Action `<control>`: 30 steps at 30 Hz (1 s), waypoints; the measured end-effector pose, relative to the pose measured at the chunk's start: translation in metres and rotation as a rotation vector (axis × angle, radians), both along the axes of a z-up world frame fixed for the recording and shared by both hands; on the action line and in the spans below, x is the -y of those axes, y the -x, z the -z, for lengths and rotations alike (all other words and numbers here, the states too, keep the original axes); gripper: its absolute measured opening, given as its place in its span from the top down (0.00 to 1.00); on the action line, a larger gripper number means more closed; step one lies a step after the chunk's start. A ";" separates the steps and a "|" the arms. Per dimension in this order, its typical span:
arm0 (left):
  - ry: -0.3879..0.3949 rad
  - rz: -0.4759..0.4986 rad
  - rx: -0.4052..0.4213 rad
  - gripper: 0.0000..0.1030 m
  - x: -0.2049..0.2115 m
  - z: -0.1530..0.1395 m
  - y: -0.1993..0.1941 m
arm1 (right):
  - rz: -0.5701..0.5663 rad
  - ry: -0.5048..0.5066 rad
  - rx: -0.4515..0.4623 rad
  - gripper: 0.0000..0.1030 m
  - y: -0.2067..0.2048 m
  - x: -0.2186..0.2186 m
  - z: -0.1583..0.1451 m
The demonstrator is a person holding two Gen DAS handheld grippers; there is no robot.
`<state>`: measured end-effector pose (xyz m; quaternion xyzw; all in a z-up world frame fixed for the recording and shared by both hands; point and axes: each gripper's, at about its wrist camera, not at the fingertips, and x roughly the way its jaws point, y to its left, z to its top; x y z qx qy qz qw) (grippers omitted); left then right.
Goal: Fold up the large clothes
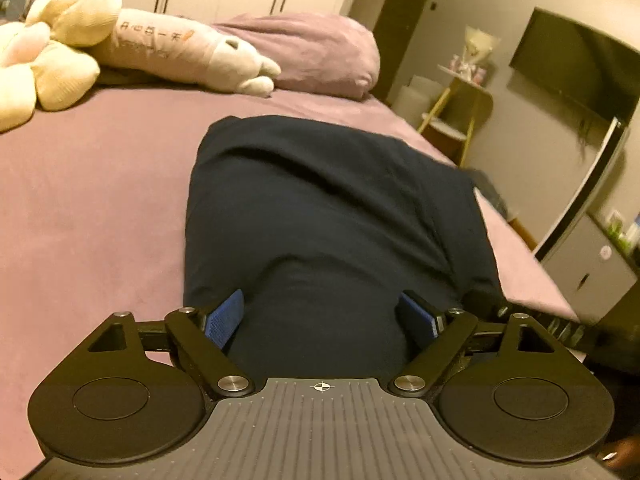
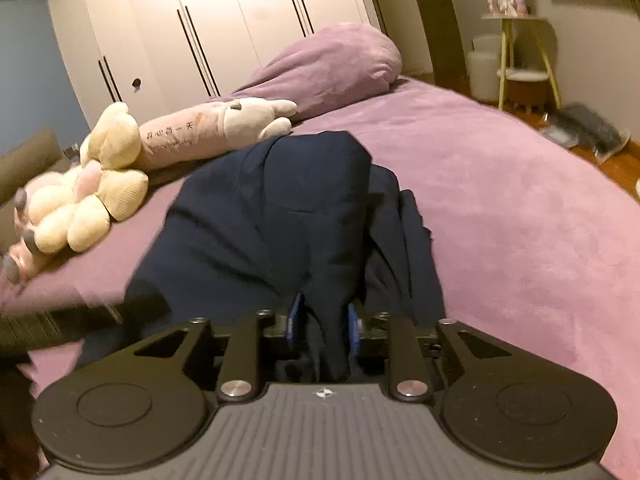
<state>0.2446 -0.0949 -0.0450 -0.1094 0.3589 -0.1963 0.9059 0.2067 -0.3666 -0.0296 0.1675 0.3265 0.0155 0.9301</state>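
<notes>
A dark navy garment [image 1: 320, 208] lies on the purple bedspread [image 1: 92, 208], its long axis running away from both grippers toward the head of the bed, where a purple pillow [image 1: 320, 52] sits. What kind of garment it is I can't make out; it is folded or bunched into a long strip, with looser folds spilling off its right side in the right wrist view.

The left gripper [image 1: 322, 318] has its blue-padded fingers [image 1: 224, 318] spread wide, and the near end of the cloth bulges up between them; the pads sit beside the fabric without pinching it. The right gripper [image 2: 323, 328] has its fingers drawn close together on a raised ridge of the same garment [image 2: 280, 216], clamping it. Most of those blue pads are buried in the cloth.

Beyond the garment's far end, near the pillow, lie a cream flower-shaped plush [image 2: 92, 204] and a long pink plush animal [image 2: 208, 128] printed with characters. White wardrobe doors [image 2: 224, 28] stand behind the bed. Off the bed's right side is a yellow-legged side table [image 2: 524, 52]; what stands on it is too blurred to name. A dark wall-mounted screen [image 1: 576, 64] is cut by the frame edge.
</notes>
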 end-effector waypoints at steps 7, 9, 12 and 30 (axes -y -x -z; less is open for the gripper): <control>0.092 -0.048 -0.015 0.14 -0.015 0.002 0.001 | 0.035 -0.114 0.150 0.71 -0.005 -0.005 -0.063; 0.104 -0.049 -0.010 0.14 -0.017 0.002 0.004 | 0.024 -0.126 0.147 0.72 -0.032 -0.018 -0.065; 0.130 -0.039 -0.019 0.14 -0.027 0.002 0.007 | 0.047 -0.130 0.100 0.77 -0.077 -0.030 -0.047; -0.115 -0.165 0.071 0.00 0.049 0.026 -0.093 | 0.187 0.131 0.089 0.94 -0.090 0.002 0.053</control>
